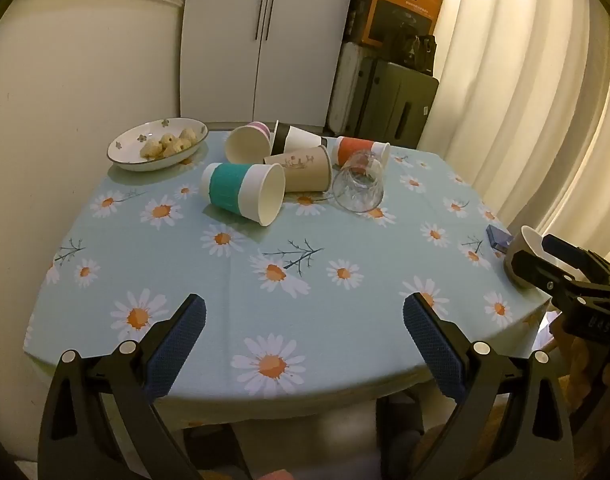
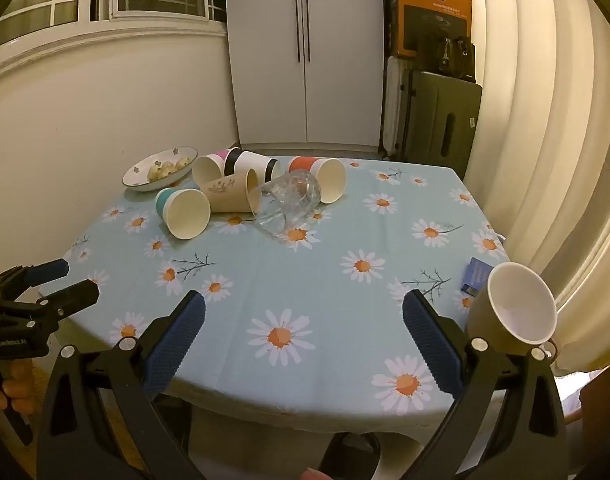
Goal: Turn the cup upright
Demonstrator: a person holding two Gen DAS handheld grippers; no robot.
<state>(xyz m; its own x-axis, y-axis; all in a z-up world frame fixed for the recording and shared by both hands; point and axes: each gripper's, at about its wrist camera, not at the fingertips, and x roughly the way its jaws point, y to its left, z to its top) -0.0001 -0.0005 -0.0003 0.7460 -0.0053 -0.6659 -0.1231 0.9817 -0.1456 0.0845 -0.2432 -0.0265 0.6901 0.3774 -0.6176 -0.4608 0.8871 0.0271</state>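
Cups lie tipped in a huddle at the far side of the daisy tablecloth (image 1: 233, 264): a teal-banded cup (image 1: 241, 194) nearest, a kraft cup (image 1: 301, 168) and a glass tumbler (image 1: 359, 186) beside it, others half hidden behind. At the near right edge an olive mug (image 2: 513, 312) is partly blocked. Left gripper (image 1: 305, 320) and right gripper (image 2: 305, 320) both hang spread wide, holding nothing.
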